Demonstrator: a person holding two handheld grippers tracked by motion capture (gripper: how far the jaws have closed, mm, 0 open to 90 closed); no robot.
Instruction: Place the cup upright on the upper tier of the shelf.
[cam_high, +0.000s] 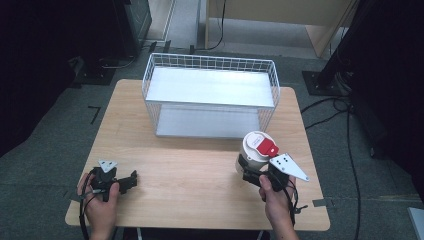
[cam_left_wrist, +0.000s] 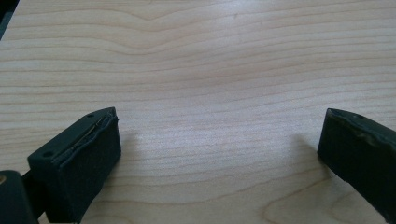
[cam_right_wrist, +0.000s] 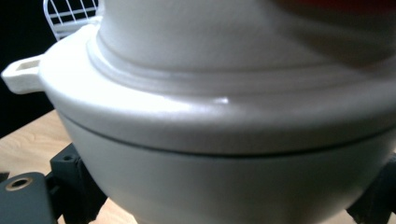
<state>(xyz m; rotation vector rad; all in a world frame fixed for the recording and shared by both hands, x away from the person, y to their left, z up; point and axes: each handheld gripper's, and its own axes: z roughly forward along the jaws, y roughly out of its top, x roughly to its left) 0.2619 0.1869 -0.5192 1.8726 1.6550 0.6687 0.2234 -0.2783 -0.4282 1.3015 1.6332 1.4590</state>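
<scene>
Two grippers are being held over one wooden table (cam_high: 200, 170). At the left, the left gripper (cam_left_wrist: 219, 144) is being kept with its jaws spread wide and empty above bare wood. Behind centre, one white wire basket (cam_high: 210, 95) is standing. At the right, one white lidded container (cam_high: 256, 149) is being gripped by the right gripper (cam_high: 252, 170).

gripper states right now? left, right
Left gripper: open, empty, over bare table.
Right gripper: shut on the white jar.
</scene>
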